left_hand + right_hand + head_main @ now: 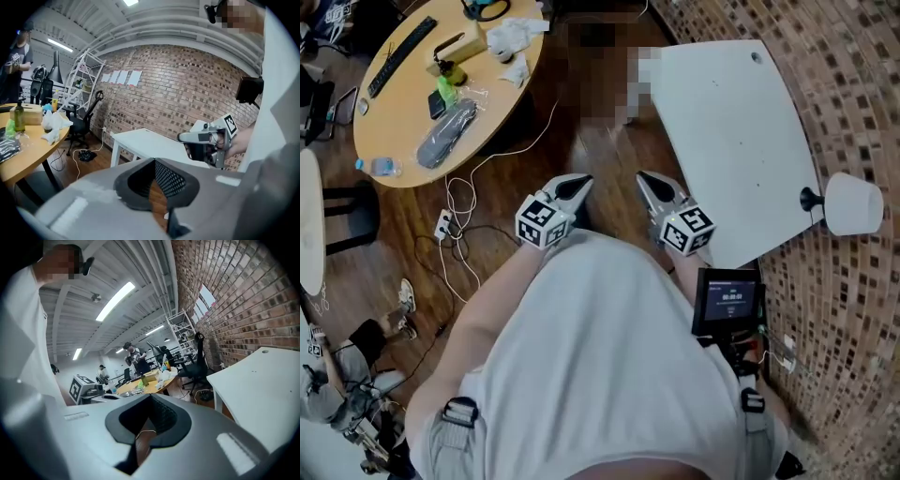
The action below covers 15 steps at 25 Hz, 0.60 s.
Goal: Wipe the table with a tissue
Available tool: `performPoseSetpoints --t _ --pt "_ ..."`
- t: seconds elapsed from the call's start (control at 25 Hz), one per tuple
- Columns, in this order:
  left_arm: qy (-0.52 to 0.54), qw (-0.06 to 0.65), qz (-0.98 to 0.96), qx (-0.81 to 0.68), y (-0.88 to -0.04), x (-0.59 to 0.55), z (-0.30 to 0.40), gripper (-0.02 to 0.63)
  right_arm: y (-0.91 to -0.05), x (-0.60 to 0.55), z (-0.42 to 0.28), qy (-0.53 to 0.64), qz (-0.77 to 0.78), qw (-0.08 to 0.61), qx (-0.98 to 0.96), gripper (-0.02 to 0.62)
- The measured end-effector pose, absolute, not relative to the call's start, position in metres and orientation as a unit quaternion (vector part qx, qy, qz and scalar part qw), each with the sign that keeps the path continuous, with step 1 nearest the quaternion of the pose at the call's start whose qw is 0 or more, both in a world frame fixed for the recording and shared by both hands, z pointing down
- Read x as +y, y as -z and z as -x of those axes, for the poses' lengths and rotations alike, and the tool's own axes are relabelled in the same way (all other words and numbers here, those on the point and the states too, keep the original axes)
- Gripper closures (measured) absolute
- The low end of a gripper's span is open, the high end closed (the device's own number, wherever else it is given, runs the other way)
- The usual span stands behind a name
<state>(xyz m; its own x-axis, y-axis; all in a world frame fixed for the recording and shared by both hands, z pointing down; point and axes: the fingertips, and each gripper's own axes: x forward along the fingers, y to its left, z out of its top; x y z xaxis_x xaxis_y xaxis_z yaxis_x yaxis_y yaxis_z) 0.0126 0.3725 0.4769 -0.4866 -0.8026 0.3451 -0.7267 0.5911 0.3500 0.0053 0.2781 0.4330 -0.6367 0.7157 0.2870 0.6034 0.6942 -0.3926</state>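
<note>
Close to the person's body, the left gripper (pixel 575 185) and right gripper (pixel 650 182) both have jaws pressed together on nothing, while the crumpled tissue (pixel 516 37), probably light, soft and easily torn, best pinched at a raised fold, lies on the round wooden table (pixel 394 122), well apart from the white table (pixel 741 141); no writing is legible.

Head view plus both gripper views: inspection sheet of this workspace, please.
Surface: white table, top bare; white rounded object at its edge.
Job's things: crumpled white tissues lie on the round wooden table, not in either claw.
Clutter: keyboard, green bottle, wrapped packet on that table.
Grippers: left claw and right claw shut, empty, over the floor.
Cables: cabled power strip on the floor.
Surroundings: brick wall; people at distant desks.
</note>
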Motion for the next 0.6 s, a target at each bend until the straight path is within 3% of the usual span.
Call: performPoseSetpoints --t 0.6 --pt "0.095 0.250 -0.462 -0.846 -0.490 0.458 0.098 0.602 -0.425 0.358 0.101 -0.098 0.355 0.227 -0.902 0.588"
